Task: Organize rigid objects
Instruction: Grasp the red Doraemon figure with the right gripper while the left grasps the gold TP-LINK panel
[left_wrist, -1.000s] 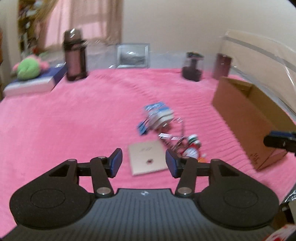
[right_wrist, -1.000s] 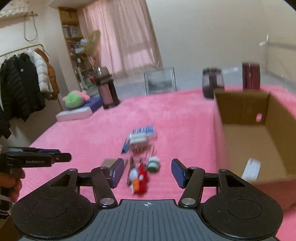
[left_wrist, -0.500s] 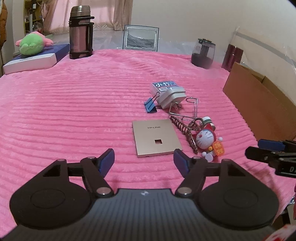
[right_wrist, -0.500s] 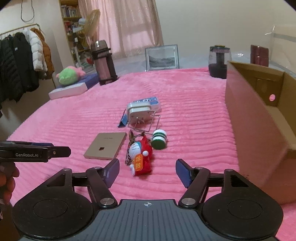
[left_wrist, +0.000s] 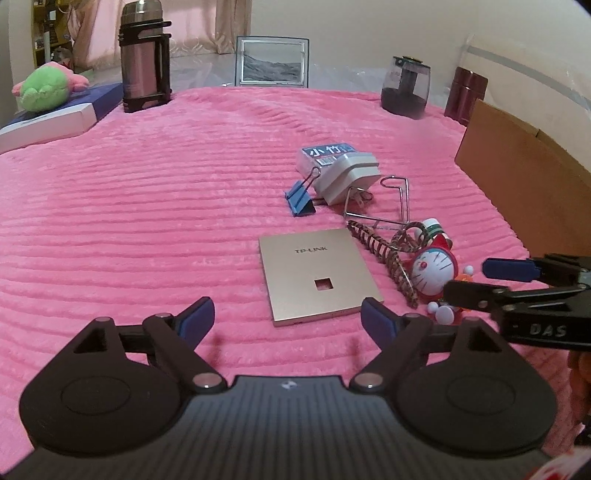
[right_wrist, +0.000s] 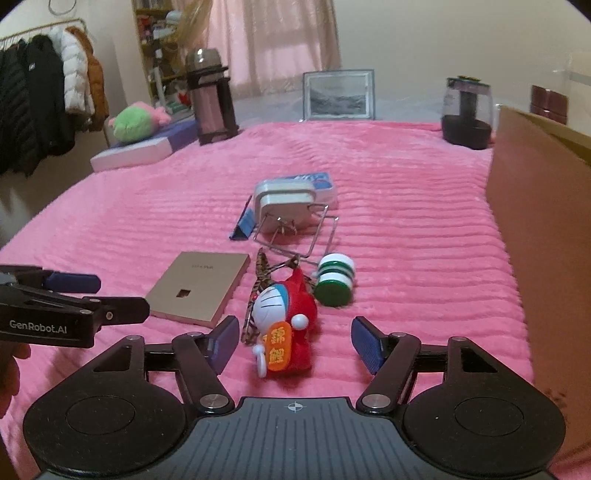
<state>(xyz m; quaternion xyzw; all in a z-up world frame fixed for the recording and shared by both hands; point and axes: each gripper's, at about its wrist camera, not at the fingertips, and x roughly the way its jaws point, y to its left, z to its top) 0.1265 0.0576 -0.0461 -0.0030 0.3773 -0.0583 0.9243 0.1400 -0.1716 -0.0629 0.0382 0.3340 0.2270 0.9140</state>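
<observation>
A gold TP-LINK panel (left_wrist: 317, 275) (right_wrist: 199, 286) lies flat on the pink blanket. Beside it lie a Doraemon toy (left_wrist: 433, 275) (right_wrist: 282, 321) on a braided cord (left_wrist: 384, 254), a green-and-white spool (right_wrist: 334, 280), a wire stand (left_wrist: 384, 201), a white charger (left_wrist: 347, 177) (right_wrist: 286, 206), a blue binder clip (left_wrist: 300, 201) and a small blue-labelled box (left_wrist: 325, 155). My left gripper (left_wrist: 286, 321) is open, just short of the panel. My right gripper (right_wrist: 291, 341) is open with the Doraemon toy between its fingers, not touching.
A cardboard box (left_wrist: 517, 177) (right_wrist: 539, 236) stands at the right. At the far edge are a thermos (left_wrist: 144, 55), a picture frame (left_wrist: 272, 61), a glass pot (left_wrist: 404, 88), a dark red tin (left_wrist: 466, 96) and a green plush (left_wrist: 46, 90) on a flat box.
Both grippers have dropped lower and moved closer to the objects. Both have opened wider. The right one now has the Doraemon toy between its fingers.
</observation>
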